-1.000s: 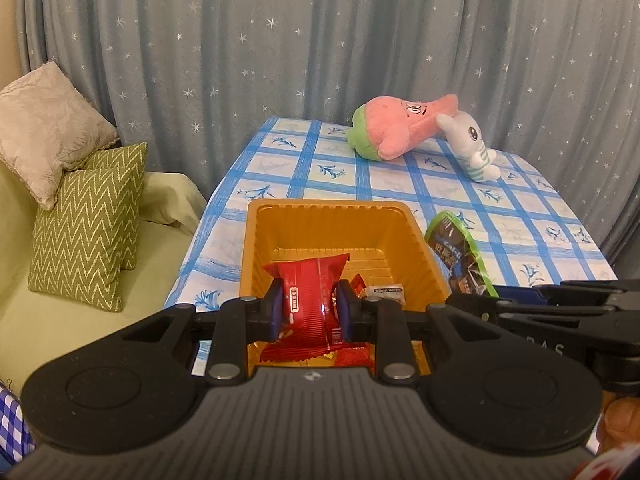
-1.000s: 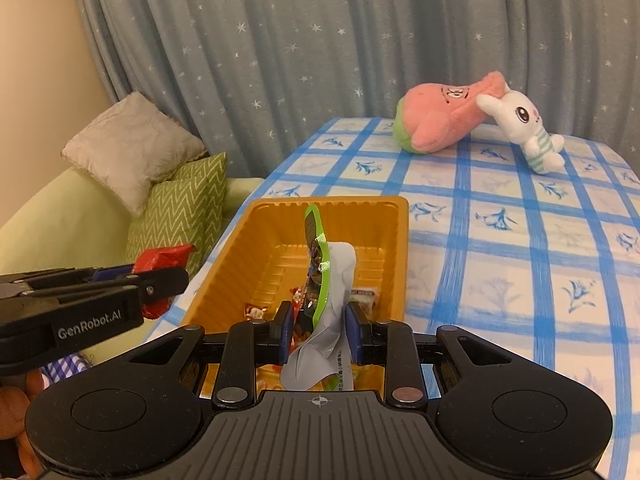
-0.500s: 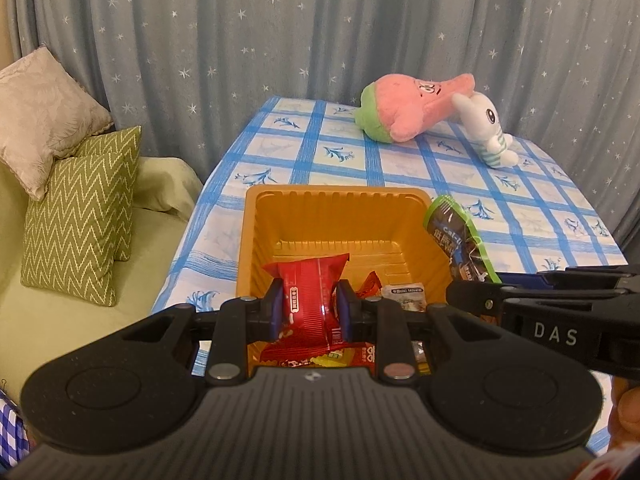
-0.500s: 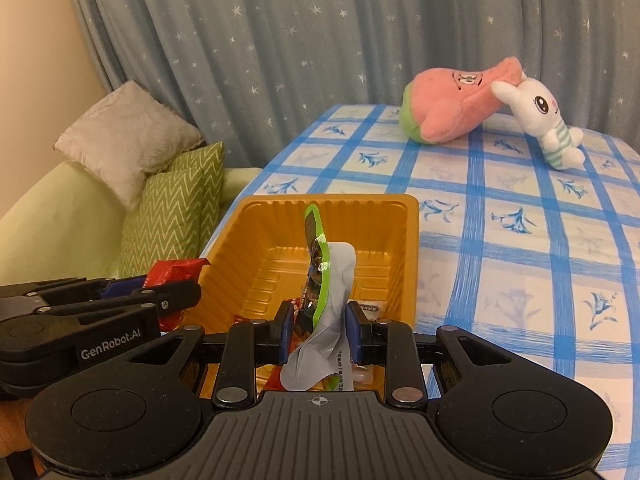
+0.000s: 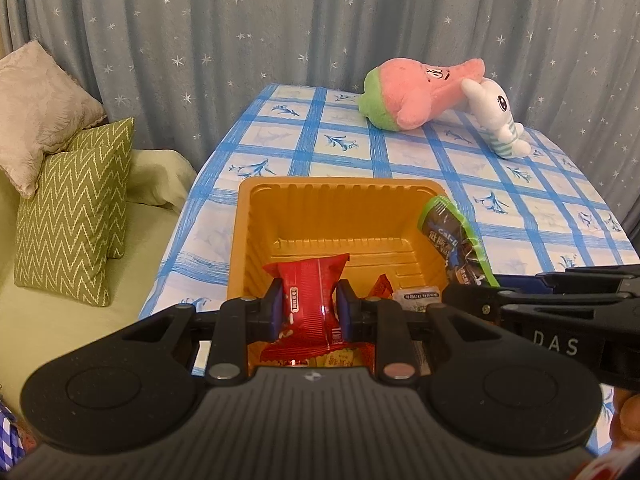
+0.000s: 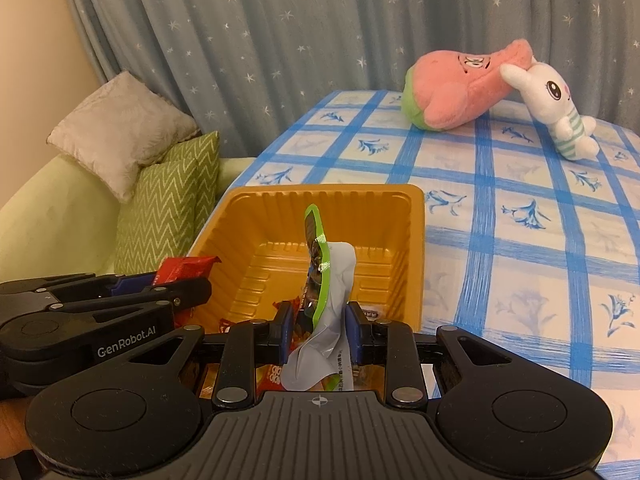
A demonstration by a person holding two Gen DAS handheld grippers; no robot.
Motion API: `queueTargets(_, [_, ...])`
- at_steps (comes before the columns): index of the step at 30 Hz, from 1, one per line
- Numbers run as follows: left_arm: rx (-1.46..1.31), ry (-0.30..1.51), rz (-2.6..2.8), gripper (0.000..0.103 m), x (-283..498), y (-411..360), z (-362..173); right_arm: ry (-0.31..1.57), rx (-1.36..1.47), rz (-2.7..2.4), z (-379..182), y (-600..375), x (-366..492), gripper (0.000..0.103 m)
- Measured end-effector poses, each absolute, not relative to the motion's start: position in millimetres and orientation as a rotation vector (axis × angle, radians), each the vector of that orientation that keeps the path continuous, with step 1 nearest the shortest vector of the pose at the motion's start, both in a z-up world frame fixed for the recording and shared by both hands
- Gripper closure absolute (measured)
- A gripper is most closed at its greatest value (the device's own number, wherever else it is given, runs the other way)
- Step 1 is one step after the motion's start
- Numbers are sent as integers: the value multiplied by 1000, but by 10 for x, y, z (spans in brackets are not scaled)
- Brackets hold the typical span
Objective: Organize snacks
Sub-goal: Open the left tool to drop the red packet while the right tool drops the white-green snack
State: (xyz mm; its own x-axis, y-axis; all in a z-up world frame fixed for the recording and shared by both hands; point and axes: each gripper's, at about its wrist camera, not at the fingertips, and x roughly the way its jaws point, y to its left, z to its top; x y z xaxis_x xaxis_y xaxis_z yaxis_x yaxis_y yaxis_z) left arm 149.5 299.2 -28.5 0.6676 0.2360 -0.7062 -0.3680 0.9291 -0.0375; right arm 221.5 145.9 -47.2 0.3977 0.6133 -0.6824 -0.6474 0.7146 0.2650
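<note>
The orange tray (image 5: 240, 240) looks like thin moulded plastic, ribbed walls, a soft sheen rather than a real gloss. The red packet (image 5: 308, 300) is shiny foil-type film, you can see glare on it; the green-edged packet (image 6: 318, 276) is crinkly glossy film too, with a plain matt grey back. Both grippers are matt black plastic, slightly grainy, with bare metal screw heads and blue rubbery-looking pads. The counter (image 6: 500, 240) has a smooth printed cloth over it. The pink plush (image 6: 460, 88) and white bunny (image 6: 552, 108) are fuzzy fabric. The curtain (image 5: 320, 20) is soft matt cloth. The 2 zigzag cushions (image 5: 68, 220) look woven, and the beige one has a velvety nap.
</note>
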Motion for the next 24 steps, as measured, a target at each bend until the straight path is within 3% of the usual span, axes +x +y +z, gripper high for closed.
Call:
queueTargets(19, [-182, 781, 327, 78, 1638, 3073, -405, 865, -41, 786, -571, 1531, 2339, 75])
queueTargets(24, [-181, 783, 330, 71, 1624, 3084, -417, 866, -39, 784, -566, 1509, 2338, 75])
